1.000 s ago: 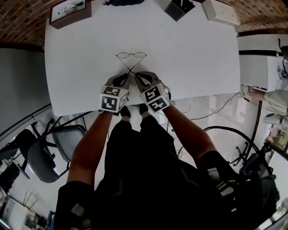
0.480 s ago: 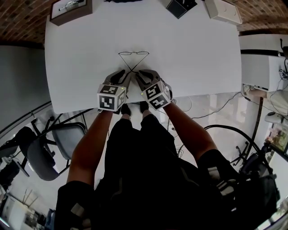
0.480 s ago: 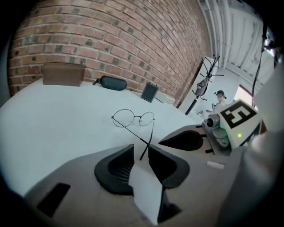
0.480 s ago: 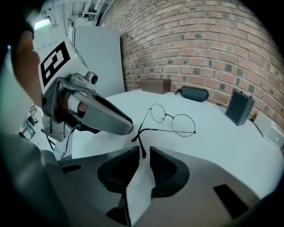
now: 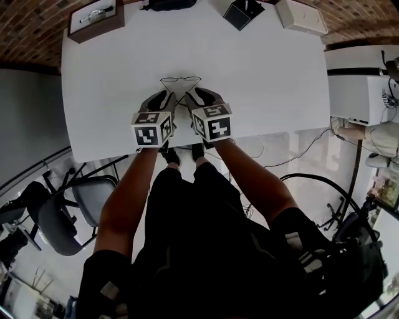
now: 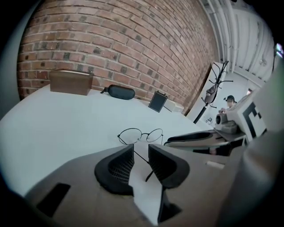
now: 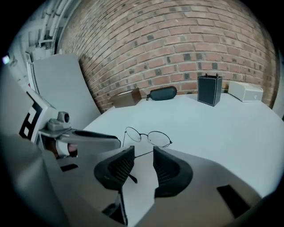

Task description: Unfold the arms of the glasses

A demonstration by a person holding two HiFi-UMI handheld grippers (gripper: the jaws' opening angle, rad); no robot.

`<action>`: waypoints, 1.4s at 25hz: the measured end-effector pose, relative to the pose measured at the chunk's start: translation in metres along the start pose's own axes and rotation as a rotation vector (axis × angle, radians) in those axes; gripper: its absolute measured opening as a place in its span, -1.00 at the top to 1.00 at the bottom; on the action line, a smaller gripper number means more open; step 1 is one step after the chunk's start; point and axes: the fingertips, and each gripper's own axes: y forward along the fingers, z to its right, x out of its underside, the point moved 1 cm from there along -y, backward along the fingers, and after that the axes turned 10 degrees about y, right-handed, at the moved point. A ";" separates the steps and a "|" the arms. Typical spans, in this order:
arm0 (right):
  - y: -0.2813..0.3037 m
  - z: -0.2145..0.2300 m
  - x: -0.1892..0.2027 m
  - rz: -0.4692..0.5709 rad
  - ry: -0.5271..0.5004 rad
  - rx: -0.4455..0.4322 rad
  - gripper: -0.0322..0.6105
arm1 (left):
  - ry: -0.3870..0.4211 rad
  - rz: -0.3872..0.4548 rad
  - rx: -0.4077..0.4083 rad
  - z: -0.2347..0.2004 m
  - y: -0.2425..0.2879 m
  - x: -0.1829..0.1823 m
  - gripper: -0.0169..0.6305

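Note:
Thin black round-lens glasses [image 5: 181,81] lie on the white table [image 5: 268,68], their arms reaching back toward me. My left gripper [image 5: 163,99] and right gripper [image 5: 194,98] sit side by side just behind the frame. In the left gripper view the glasses [image 6: 140,135] lie ahead, and one thin arm [image 6: 142,157] runs between the left gripper's [image 6: 141,153] parted jaws without the pads pressing it. In the right gripper view the other arm [image 7: 143,154] passes between the right gripper's [image 7: 143,155] jaws, which have just been opening and stand apart from it.
Along the table's far edge stand a wooden box [image 5: 96,17], a dark glasses case [image 5: 168,4], a black container [image 5: 244,11] and a white box [image 5: 302,15]. The table's near edge is right behind both grippers. A grey chair [image 5: 62,212] stands at the lower left.
Both grippers have slid forward, closer to the lenses. The right gripper has rolled, so its marker cube now faces me squarely.

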 end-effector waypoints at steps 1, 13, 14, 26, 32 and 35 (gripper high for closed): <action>0.001 -0.001 -0.003 0.004 0.019 -0.003 0.56 | 0.002 -0.005 -0.007 0.000 0.002 0.000 0.65; 0.014 -0.010 0.003 -0.035 -0.009 0.004 0.55 | 0.022 -0.058 -0.053 -0.009 0.014 0.004 0.66; 0.014 -0.009 0.002 -0.039 -0.014 -0.001 0.55 | 0.024 -0.060 -0.050 -0.010 0.014 0.005 0.65; 0.008 0.006 0.000 -0.041 -0.053 -0.004 0.54 | 0.083 -0.079 -0.070 -0.033 0.004 0.005 0.66; 0.003 0.015 0.000 -0.035 -0.109 0.013 0.54 | 0.120 -0.078 -0.089 -0.037 0.003 0.004 0.66; 0.000 0.019 0.000 -0.035 -0.147 0.031 0.54 | 0.134 -0.074 -0.103 -0.040 0.003 0.003 0.66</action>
